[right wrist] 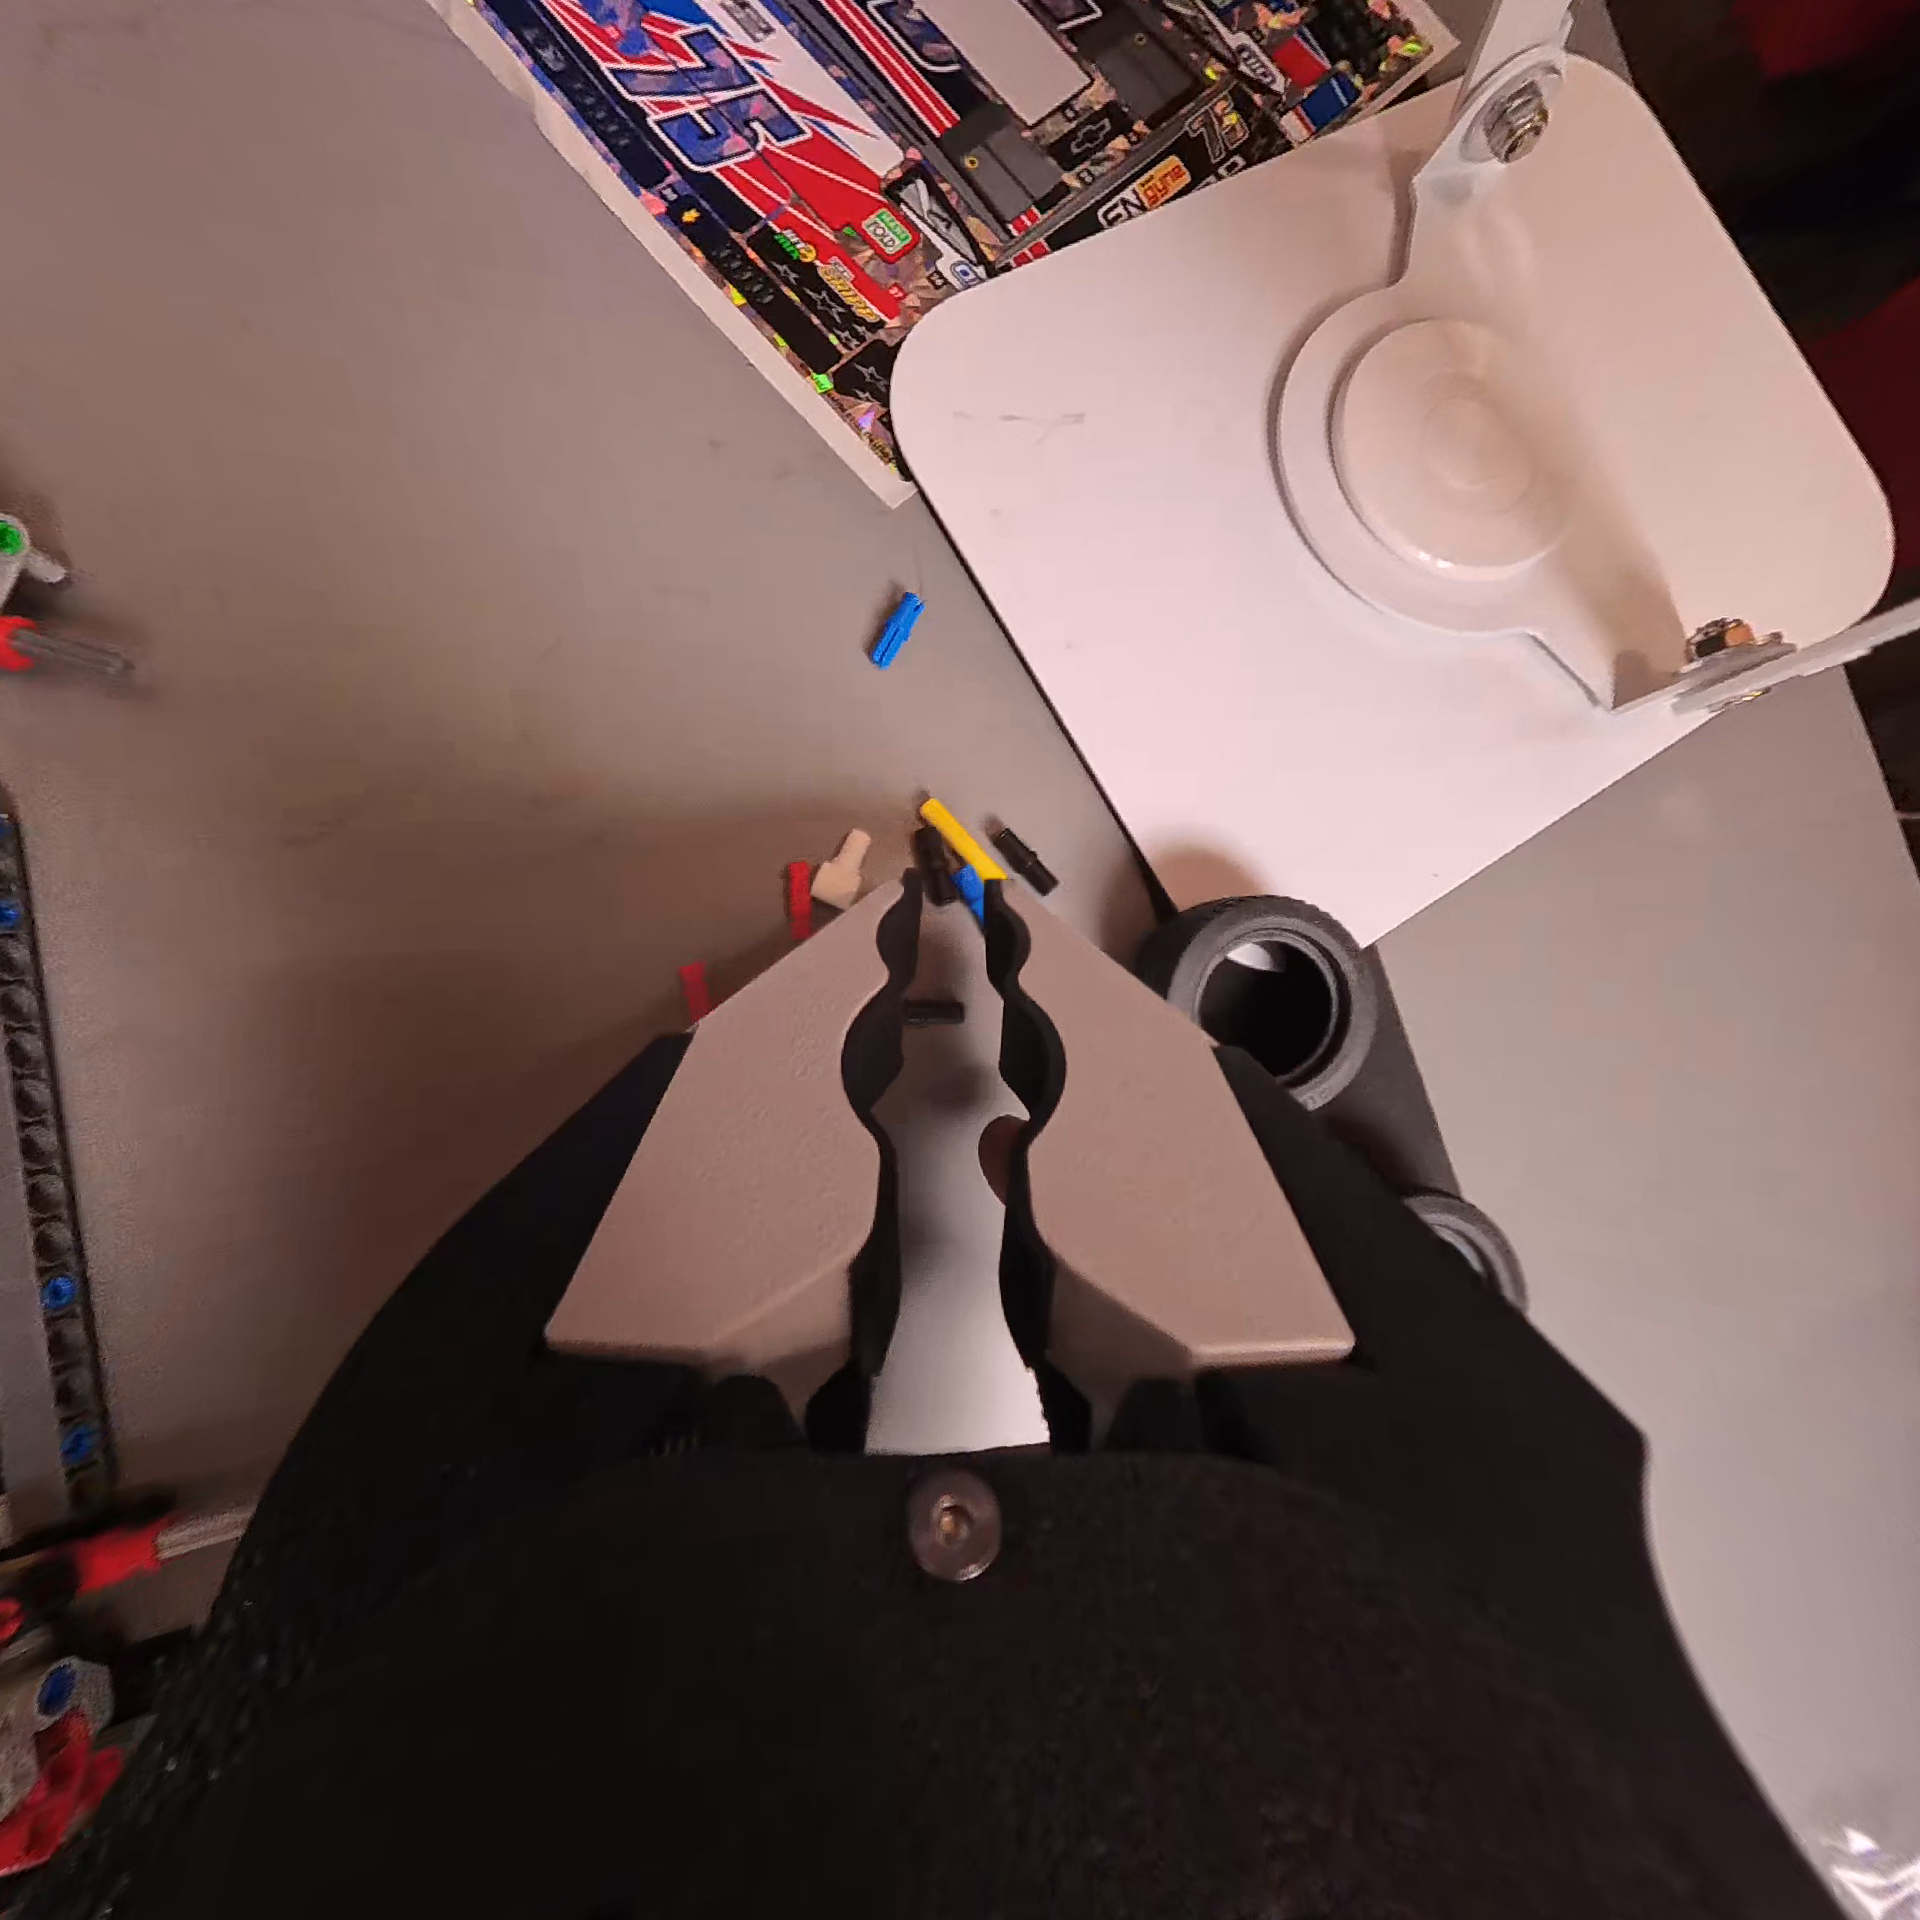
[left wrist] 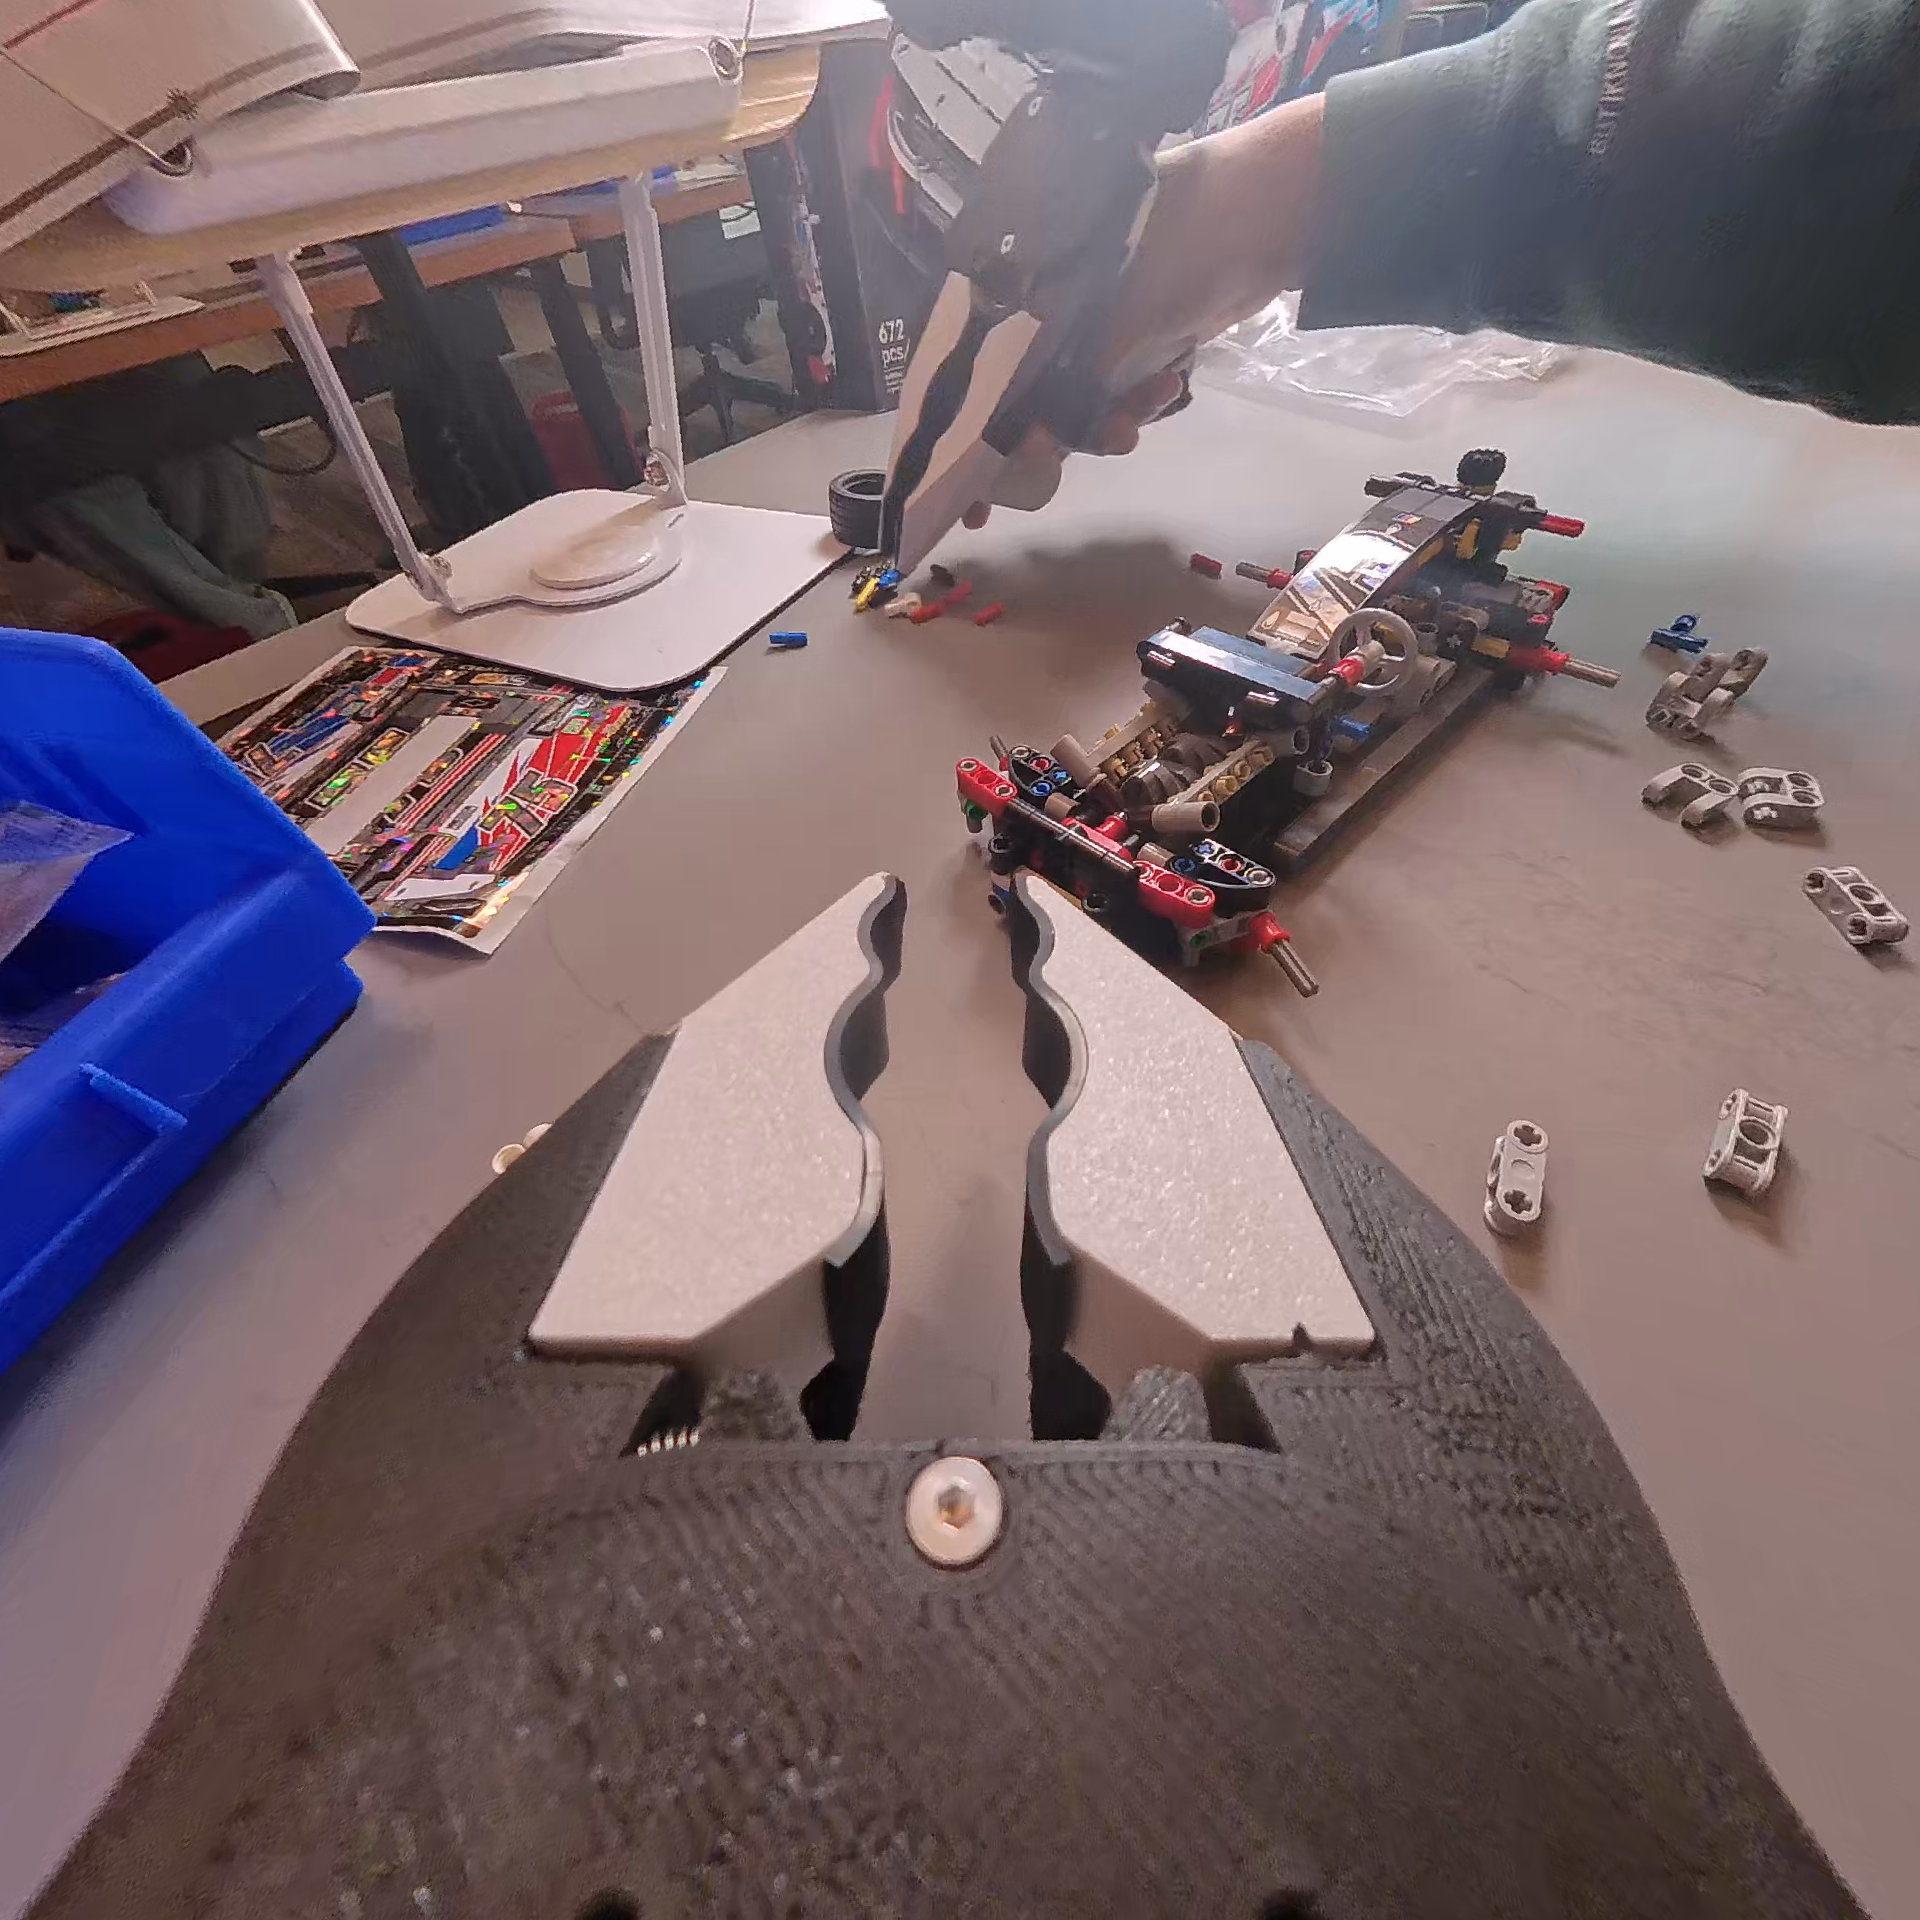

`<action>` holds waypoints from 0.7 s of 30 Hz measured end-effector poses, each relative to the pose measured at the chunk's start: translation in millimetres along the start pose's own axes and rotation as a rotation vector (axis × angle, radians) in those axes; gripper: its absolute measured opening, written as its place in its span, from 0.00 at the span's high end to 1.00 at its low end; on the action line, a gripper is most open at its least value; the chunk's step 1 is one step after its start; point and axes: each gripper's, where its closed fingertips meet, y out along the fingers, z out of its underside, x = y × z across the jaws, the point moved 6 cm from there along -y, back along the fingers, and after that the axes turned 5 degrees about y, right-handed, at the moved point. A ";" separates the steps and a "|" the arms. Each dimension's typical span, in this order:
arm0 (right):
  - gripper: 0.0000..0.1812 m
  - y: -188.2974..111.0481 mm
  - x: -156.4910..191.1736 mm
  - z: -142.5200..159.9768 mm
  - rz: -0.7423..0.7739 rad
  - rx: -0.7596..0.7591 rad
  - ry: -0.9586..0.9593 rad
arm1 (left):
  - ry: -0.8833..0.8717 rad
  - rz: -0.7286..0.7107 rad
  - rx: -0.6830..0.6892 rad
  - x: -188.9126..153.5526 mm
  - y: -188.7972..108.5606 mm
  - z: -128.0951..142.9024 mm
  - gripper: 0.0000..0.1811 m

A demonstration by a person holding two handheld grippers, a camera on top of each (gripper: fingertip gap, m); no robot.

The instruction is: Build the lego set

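While our left gripper [left wrist: 951, 894] is idling parted and empty, we are lowering the slightly parted right gripper [right wrist: 951, 899] onto crowded pins [right wrist: 961, 862], risking scattering neighbours.

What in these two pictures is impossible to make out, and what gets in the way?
- Right wrist view: whether the right gripper already grips a pin from the small pile; its own fingertips cover the contact.
- Right wrist view: the lego car is cut off by the left edge.
- Left wrist view: the blue bin contents, cut off by the left edge and its wall.
- Left wrist view: the pile's pieces are too small to sort.
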 end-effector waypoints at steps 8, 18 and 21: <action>0.94 7.0 -7.5 2.5 -0.013 0.053 -0.024 | -0.009 0.008 -0.004 0.5 -0.3 -0.1 0.90; 0.94 10.3 -5.3 2.3 -0.084 0.095 -0.076 | -0.016 0.006 -0.003 1.3 -0.2 0.2 0.90; 0.95 12.1 -5.9 0.1 -0.107 0.105 -0.082 | -0.018 0.006 -0.002 1.5 -0.1 0.4 0.90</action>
